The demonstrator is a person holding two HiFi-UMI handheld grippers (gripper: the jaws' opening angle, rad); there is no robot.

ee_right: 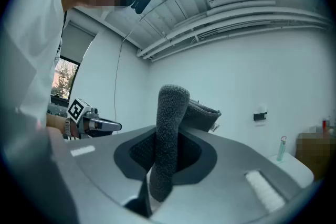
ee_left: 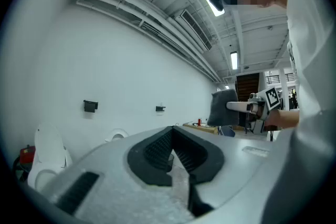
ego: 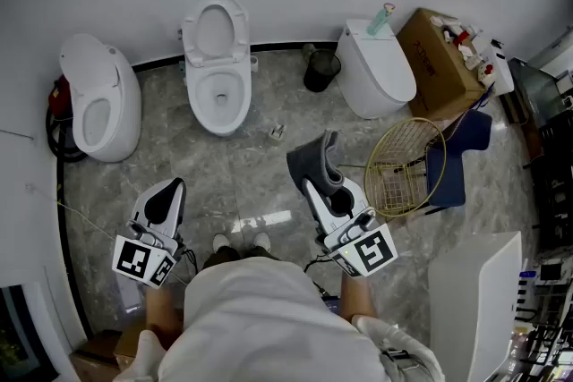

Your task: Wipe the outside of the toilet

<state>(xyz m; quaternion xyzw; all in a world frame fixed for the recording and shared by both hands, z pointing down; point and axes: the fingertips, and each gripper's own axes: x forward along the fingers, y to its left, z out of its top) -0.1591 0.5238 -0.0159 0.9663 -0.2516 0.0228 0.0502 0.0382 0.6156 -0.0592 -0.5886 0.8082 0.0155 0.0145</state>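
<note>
Three white toilets stand along the far wall: a left one (ego: 98, 98), a middle one (ego: 218, 67) with its seat open, and a right one (ego: 376, 72) with its lid down. My right gripper (ego: 313, 179) (ee_right: 163, 165) is shut on a dark grey cloth (ego: 318, 157) (ee_right: 169, 134), which sticks up above the jaws. My left gripper (ego: 167, 197) (ee_left: 172, 156) is shut with nothing in it. Both grippers hang over the grey marble floor, well short of the toilets. The left gripper view shows the cloth (ee_left: 223, 107) off to the right.
A black bin (ego: 320, 70) stands between the middle and right toilets. A green bottle (ego: 382, 18) sits on the right toilet. At the right are a cardboard box (ego: 439, 63), a wire basket (ego: 405, 165) and a blue seat (ego: 457, 161). A white panel (ego: 479, 300) is near right.
</note>
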